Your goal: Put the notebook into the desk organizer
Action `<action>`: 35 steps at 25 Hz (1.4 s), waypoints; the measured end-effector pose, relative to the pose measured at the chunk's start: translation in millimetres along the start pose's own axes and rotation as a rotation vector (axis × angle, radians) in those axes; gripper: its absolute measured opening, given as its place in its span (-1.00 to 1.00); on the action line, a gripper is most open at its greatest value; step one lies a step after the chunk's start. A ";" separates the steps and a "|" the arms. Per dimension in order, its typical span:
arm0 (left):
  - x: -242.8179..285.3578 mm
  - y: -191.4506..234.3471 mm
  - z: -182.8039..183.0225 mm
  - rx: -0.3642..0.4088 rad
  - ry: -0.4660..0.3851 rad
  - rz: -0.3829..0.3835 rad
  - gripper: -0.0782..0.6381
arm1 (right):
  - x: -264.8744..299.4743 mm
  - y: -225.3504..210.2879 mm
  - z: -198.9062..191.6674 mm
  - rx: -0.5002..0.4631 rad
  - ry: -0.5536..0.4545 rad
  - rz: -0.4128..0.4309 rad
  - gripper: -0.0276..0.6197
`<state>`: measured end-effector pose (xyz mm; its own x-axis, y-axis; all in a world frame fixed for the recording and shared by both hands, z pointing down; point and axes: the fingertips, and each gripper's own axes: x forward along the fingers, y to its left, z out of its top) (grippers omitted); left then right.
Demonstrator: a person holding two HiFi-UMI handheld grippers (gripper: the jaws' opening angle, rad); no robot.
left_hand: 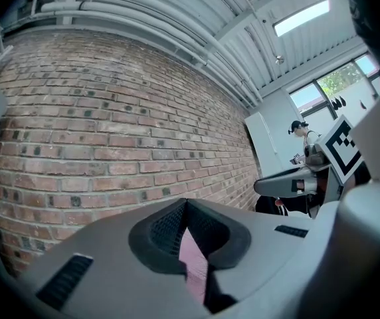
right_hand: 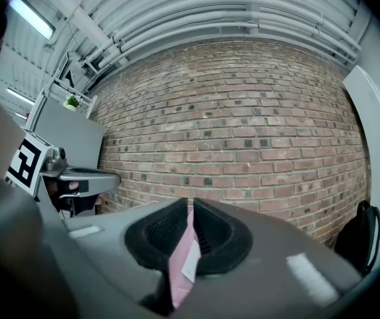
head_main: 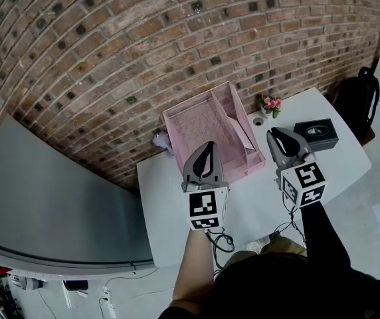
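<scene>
The pink mesh desk organizer [head_main: 203,121] stands on the white table [head_main: 256,201] against the brick wall. A white notebook [head_main: 240,133] leans inside its right compartment. My left gripper [head_main: 207,146] hovers over the organizer's near edge with its jaws shut and nothing between them. To the right of the organizer, my right gripper [head_main: 274,133] is likewise shut and empty. In the left gripper view the closed gripper [left_hand: 187,203] shows a sliver of pink organizer [left_hand: 194,264] below the tips. The right gripper view shows its closed gripper [right_hand: 192,203] over the pink organizer [right_hand: 177,274] and a white patch of notebook [right_hand: 190,261].
A black box [head_main: 317,133] lies on the table's right side, and a small pot of pink flowers [head_main: 270,105] stands behind it. A black bag [head_main: 359,98] sits beyond the right edge. A small purple object [head_main: 160,138] lies left of the organizer. A grey panel [head_main: 50,198] fills the left.
</scene>
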<state>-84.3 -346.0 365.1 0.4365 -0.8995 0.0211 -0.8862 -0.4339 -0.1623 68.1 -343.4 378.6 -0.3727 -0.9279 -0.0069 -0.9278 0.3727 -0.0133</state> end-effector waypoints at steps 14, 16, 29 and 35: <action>-2.9 -1.8 4.0 -0.011 -0.024 0.017 -0.76 | -3.0 -9.6 -2.9 0.024 -0.002 -0.025 -0.91; -3.0 -1.3 5.2 -0.013 -0.026 0.017 -0.76 | -3.4 -10.2 -2.4 0.021 -0.004 -0.031 -0.91; -6.4 -0.8 6.0 -0.023 -0.023 0.024 -0.76 | -1.4 -4.8 0.4 0.005 -0.014 -0.022 -0.91; -7.5 2.7 4.6 -0.031 -0.021 0.033 -0.76 | -1.5 -2.9 0.0 -0.044 0.002 -0.028 -0.91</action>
<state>-89.2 -340.2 360.0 0.4101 -0.9120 -0.0039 -0.9043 -0.4061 -0.1318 71.3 -343.1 378.7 -0.3468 -0.9379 -0.0051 -0.9376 0.3465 0.0300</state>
